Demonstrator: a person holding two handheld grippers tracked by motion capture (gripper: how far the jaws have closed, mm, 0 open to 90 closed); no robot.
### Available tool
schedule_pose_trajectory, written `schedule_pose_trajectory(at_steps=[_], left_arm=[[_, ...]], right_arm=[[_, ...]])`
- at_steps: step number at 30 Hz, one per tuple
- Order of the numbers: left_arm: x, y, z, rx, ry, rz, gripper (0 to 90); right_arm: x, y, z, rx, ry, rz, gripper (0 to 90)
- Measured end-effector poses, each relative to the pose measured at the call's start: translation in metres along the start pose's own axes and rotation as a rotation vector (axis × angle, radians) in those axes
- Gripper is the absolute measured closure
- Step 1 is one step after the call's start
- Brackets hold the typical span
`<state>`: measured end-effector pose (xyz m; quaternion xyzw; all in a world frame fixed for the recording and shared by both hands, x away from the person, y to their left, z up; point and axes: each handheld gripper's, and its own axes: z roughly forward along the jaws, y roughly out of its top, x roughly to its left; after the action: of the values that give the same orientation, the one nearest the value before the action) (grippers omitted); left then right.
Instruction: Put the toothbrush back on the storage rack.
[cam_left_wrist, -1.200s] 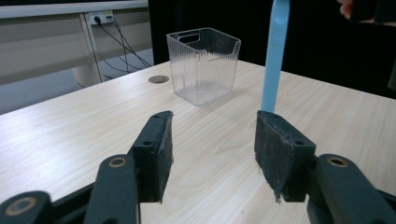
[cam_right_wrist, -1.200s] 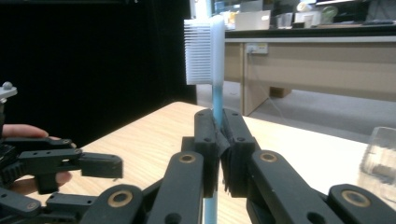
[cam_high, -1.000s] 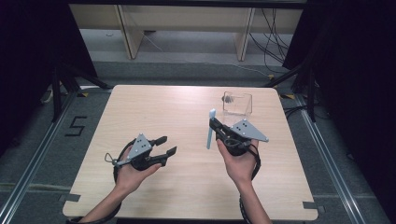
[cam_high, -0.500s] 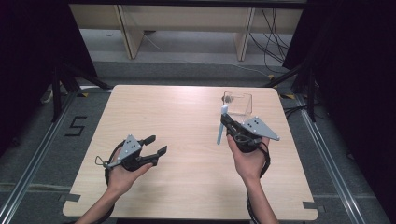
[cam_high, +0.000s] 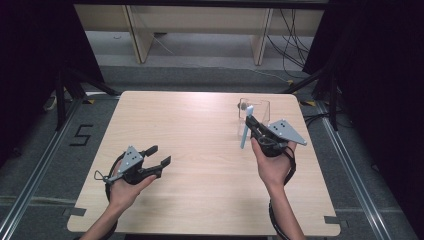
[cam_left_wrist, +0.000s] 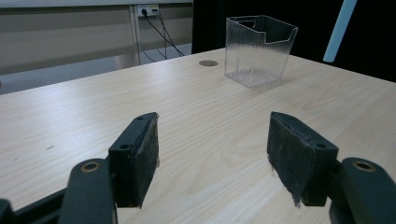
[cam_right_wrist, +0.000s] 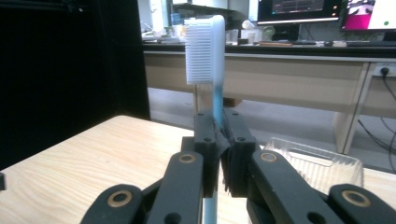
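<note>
Wooden counter: right tool clamps toothbrush, near clear bin at 1 o'clock, not yet in; left tool released, just been opening, nothing between.

Your only legible mark is the black numeral "5", seen in the high view on the grey floor left of the tabletop. In your right gripper view, the monitors in the background show lit screens, but their content is too small and blurred to read. Nothing else carries readable text, label or brand.
</note>
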<state>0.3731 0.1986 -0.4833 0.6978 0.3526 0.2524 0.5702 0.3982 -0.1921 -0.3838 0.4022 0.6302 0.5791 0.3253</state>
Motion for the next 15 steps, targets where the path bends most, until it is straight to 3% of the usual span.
schedule_pose_trajectory(at_steps=[15], left_arm=[[0.01, -0.006, -0.004, -0.005, 0.039, -0.028, 32.2]], right_arm=[[-0.018, 0.007, 0.001, -0.01, -0.06, -0.008, 86.1]])
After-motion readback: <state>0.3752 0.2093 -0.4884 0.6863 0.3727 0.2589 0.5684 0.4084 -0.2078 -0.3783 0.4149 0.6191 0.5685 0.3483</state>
